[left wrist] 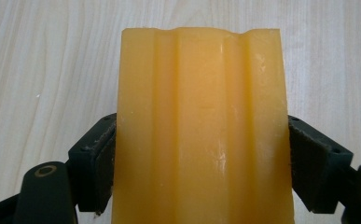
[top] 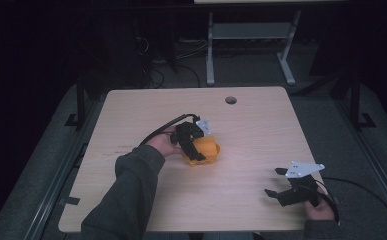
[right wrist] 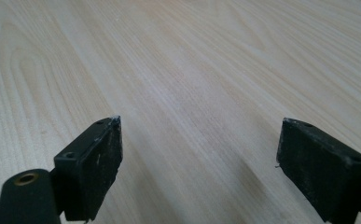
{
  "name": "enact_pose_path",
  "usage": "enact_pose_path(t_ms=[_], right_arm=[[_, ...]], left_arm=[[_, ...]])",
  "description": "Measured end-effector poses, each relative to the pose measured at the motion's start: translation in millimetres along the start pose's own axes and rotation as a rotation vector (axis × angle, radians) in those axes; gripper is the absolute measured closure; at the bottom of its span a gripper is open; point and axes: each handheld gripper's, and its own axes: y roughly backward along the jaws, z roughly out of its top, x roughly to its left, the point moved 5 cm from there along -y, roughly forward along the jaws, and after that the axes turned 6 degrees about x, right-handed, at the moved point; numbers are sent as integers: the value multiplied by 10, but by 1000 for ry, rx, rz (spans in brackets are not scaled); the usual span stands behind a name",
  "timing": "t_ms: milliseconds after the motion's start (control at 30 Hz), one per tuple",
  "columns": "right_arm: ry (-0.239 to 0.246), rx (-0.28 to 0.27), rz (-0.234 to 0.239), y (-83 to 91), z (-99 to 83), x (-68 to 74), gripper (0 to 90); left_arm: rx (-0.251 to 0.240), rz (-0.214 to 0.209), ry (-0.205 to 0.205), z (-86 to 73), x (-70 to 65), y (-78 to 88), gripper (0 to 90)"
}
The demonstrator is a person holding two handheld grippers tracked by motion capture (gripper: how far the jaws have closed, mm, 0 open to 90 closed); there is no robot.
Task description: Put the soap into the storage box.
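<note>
An orange-yellow ridged block (top: 205,148) sits near the middle of the light wooden table (top: 251,125). My left gripper (top: 195,146) is shut on it, held by a hand in a grey sleeve. In the left gripper view the block (left wrist: 201,126) is squeezed between both black pads (left wrist: 99,158), pressed against its sides. My right gripper (top: 273,182) rests low near the table's front right corner, jaws spread wide. In the right gripper view the right gripper (right wrist: 199,163) has only bare wood between its fingers.
A round cable hole (top: 230,100) lies at the table's far edge. Cables trail from both grippers. A white metal frame (top: 251,45) stands on the dark floor beyond the table.
</note>
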Motion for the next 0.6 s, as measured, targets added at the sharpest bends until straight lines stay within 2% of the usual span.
enact_pose_path(t_ms=[267, 600], right_arm=[[1, 2, 2, -8, 2, 7, 137], [-2, 11, 5, -18, 2, 13, 137]], left_arm=[[-5, -8, 20, -8, 16, 0, 202], [-19, -1, 21, -4, 6, 60, 195]])
